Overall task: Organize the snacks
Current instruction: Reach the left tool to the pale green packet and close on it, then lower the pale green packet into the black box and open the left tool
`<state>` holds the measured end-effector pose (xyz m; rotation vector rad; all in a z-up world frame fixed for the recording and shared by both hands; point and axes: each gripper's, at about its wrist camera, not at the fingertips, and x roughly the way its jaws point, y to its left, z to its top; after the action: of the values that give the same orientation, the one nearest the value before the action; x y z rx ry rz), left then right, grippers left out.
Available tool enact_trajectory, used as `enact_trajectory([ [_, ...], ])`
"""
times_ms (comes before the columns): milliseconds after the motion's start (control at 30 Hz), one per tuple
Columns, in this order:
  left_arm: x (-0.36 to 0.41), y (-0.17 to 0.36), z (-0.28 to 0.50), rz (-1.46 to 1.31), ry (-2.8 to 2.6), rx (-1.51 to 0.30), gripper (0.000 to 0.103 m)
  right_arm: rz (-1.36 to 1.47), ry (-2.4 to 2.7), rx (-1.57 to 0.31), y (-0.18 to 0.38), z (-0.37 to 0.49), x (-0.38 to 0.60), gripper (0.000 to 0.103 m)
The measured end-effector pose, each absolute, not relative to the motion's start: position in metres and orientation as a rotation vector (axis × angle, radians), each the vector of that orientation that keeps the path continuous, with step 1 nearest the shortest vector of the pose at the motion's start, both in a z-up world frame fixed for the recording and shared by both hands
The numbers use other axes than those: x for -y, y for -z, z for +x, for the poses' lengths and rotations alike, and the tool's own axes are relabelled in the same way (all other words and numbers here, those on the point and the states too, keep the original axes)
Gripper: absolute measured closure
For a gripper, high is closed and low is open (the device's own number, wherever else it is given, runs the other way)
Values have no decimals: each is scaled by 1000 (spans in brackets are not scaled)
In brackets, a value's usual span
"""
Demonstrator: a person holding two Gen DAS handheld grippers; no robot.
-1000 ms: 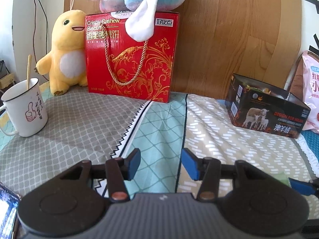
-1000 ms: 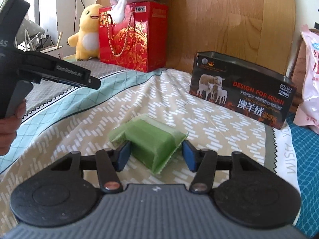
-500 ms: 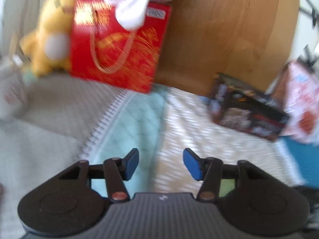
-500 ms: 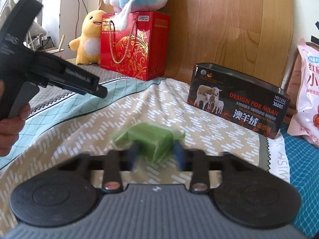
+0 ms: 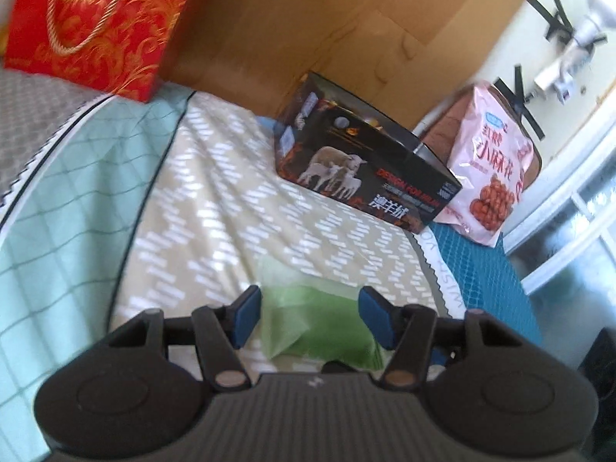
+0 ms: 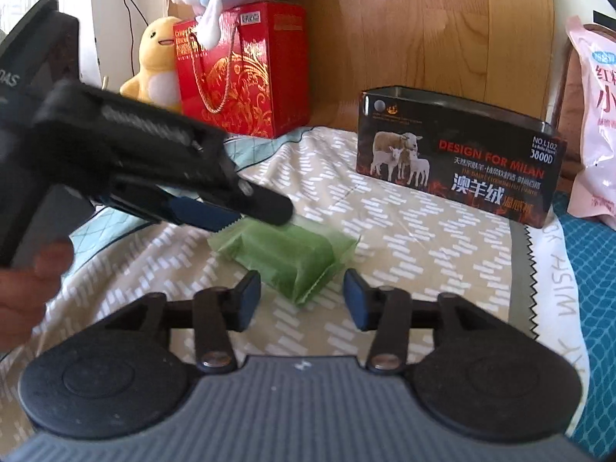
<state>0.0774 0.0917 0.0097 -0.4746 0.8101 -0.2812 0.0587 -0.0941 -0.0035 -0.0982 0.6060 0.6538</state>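
A green wrapped snack (image 6: 287,256) lies on the patterned bedspread. It also shows in the left wrist view (image 5: 319,321), between my left gripper's open fingers. My left gripper (image 5: 310,317) is open and straddles the snack from the left; in the right wrist view its tip (image 6: 231,213) hangs just over the snack's near end. My right gripper (image 6: 302,296) is open and empty, just short of the snack. An open black tin with sheep on it (image 6: 460,163) stands behind, also seen in the left wrist view (image 5: 365,169).
A red gift box (image 6: 242,73) with plush toys stands at the back left against the wooden headboard (image 6: 423,30). A pink snack bag (image 5: 492,161) leans at the right beside the tin. A blue cloth (image 6: 593,288) covers the right edge.
My left gripper has swung right and down over the green snack. My right gripper closed toward the snack, then opened and drew back a little.
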Motion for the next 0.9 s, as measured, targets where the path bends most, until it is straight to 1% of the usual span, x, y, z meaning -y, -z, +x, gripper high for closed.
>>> enact_trajectory([
  [33,-87,-10,77,-459,280,-806,52,-113,-654,-605,4,58,91,54],
  [67,-84,-10,77,-447,271,-810,54,-132,-657,-600,4,58,88,61],
  [133,-83,-13,77,-449,259,-816,57,-159,-654,-580,4,54,85,65],
  [167,-84,-16,76,-471,265,-816,57,-163,-650,-570,3,52,85,69],
  [200,-86,-21,76,-485,275,-802,57,-155,-645,-550,2,50,88,70],
  [367,-75,-69,90,-421,333,-681,58,-163,-596,-396,-20,47,99,71],
  [467,-62,-96,118,-368,368,-624,58,-211,-544,-299,-38,63,103,71],
  [567,-44,-109,158,-337,407,-599,58,-222,-488,-253,-51,93,113,72],
  [667,-20,-109,197,-293,435,-597,58,-214,-419,-266,-51,134,126,72],
  [800,-3,-90,232,-249,390,-625,58,-173,-362,-322,-42,179,142,70],
  [867,-4,-83,238,-269,358,-640,58,-163,-360,-332,-40,188,145,66],
  [900,-6,-82,237,-270,343,-632,58,-159,-362,-324,-40,188,146,61],
])
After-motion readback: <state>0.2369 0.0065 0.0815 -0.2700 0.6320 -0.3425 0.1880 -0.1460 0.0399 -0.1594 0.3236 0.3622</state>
